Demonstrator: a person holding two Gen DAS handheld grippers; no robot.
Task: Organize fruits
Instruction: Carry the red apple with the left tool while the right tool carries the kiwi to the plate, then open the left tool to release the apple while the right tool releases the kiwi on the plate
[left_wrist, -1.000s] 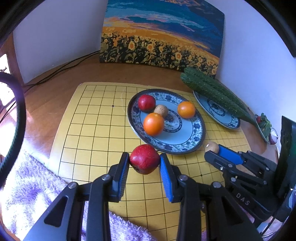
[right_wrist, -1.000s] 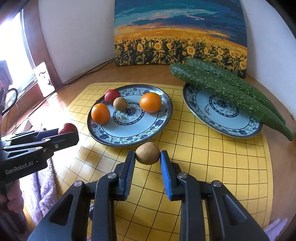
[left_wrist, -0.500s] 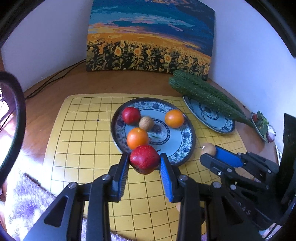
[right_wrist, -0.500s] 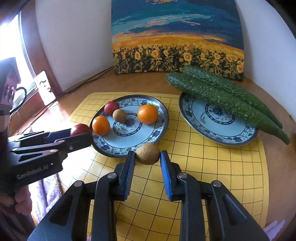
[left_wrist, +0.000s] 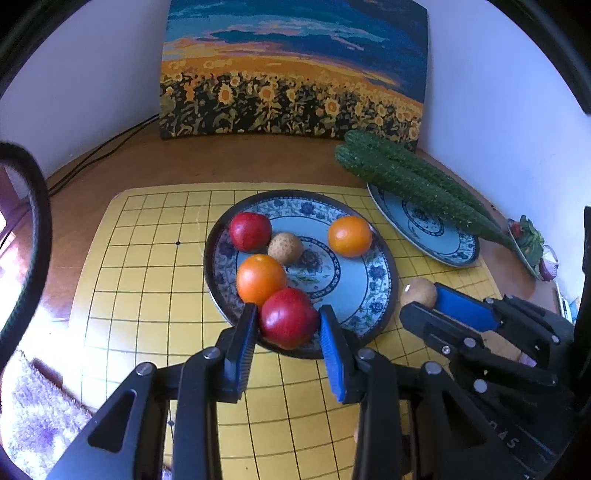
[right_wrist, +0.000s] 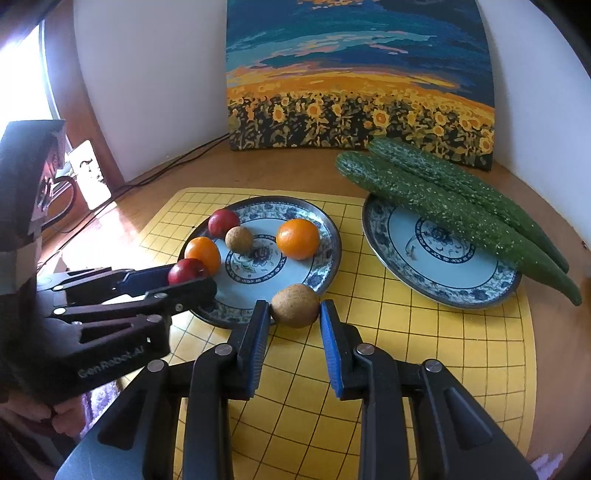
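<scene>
Since a second ago the left gripper (left_wrist: 288, 325) has carried its red apple (left_wrist: 288, 317) over the near rim of the fruit plate (left_wrist: 373, 295), pads clamped on it. Right gripper (right_wrist: 295, 314) grips 1 brown fruit (right_wrist: 295, 305) by that plate's near right rim. On the plate: 2 oranges (left_wrist: 260, 278), 1 apple (left_wrist: 250, 230), 1 brown fruit (left_wrist: 285, 248). 2 cucumbers (right_wrist: 443, 199) lie across a 2nd plate (right_wrist: 443, 280) toward the yellow grid mat's (left_wrist: 147, 258) right edge. At the wooden tabletop's (left_wrist: 184, 166) far edge, 1 sunflower painting (left_wrist: 291, 74) leans on a white wall.

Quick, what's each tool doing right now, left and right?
Left tool: closed on the red fruit, at the fruit plate's near rim.
Right tool: closed on the brown fruit.
</scene>
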